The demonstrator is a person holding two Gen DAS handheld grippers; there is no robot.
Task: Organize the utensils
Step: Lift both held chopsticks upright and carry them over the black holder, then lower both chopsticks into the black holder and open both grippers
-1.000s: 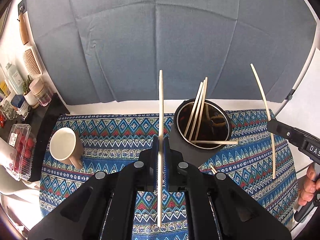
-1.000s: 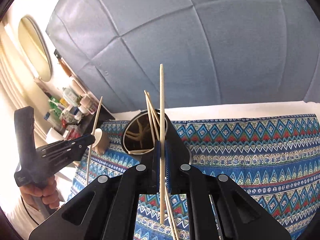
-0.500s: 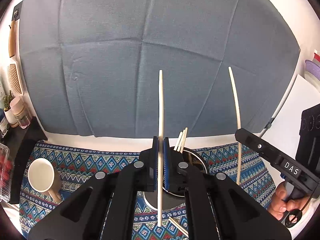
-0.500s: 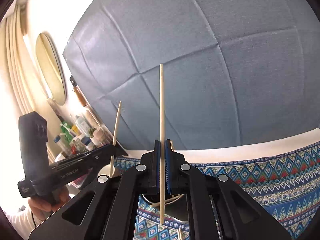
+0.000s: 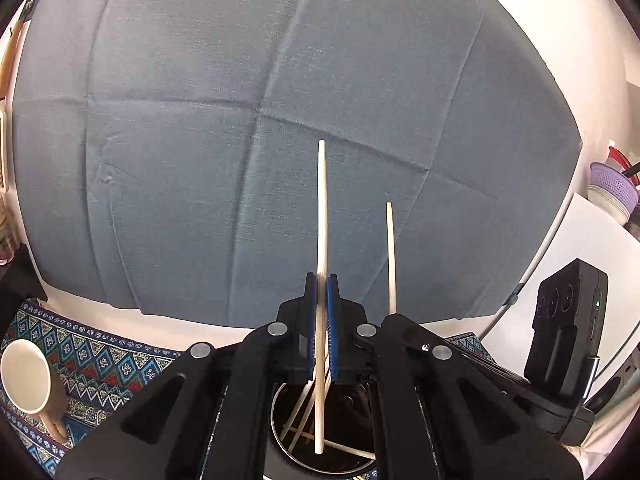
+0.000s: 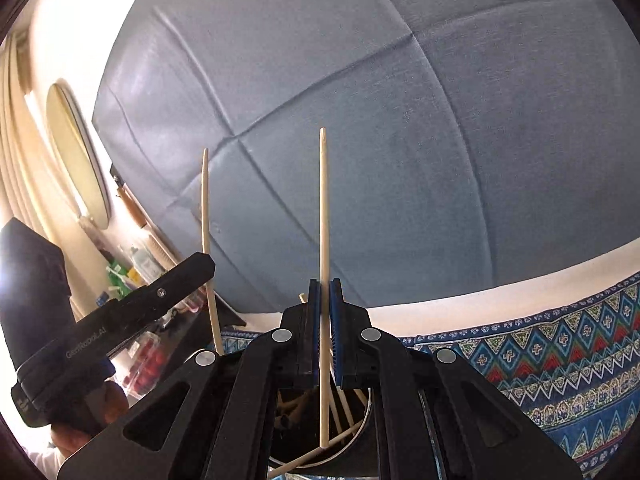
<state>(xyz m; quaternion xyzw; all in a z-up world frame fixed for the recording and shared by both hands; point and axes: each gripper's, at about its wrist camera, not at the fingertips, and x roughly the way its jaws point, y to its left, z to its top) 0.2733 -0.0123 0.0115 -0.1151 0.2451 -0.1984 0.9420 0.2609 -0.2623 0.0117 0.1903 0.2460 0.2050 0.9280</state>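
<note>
Both grippers hover over a dark round holder on a blue patterned cloth. The left gripper pinches 1 upright chopstick between its blue pads, the stick's lower end hanging inside the holder's rim. The right gripper pinches a second chopstick the same way, its end also above the holder's mouth. Several loose chopsticks already lean inside. A cream mug lies on its side on the cloth at far left.

Two claws, two held chopsticks, one holder, one mug.
</note>
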